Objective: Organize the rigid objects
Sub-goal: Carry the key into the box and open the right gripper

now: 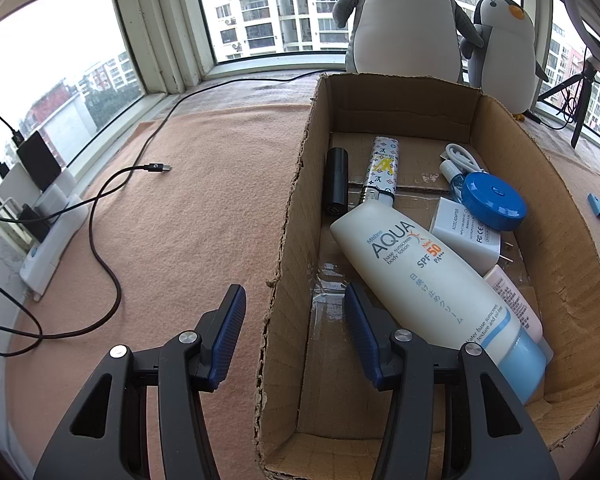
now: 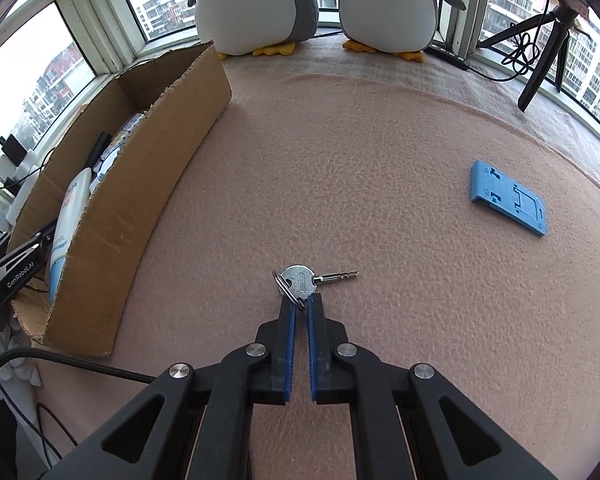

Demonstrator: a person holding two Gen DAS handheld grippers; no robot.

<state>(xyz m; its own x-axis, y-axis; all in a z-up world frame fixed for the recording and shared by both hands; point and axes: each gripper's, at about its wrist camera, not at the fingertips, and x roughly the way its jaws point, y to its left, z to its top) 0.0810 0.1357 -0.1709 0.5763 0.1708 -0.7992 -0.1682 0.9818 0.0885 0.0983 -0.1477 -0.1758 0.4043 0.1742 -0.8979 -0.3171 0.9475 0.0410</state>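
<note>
The left gripper [image 1: 294, 312] tilts downward with its jaws apart, straddling the box wall [image 1: 284, 280]. The right gripper [image 2: 302, 300] points steeply down, jaws pinched together on the key [image 2: 300, 282].

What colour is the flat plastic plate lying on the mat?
Blue: the flat plastic plate shows best in the right wrist view.

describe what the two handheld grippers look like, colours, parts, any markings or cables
Both the left gripper and the right gripper have matte black angular linkage arms with triangular cut-outs and round silver pivot bolts. Each finger carries a ribbed blue pad. Seen from the right wrist camera, the left gripper's black body bears white "GenRobot.AI" lettering, and a black braided cable runs in near the right gripper.
</note>
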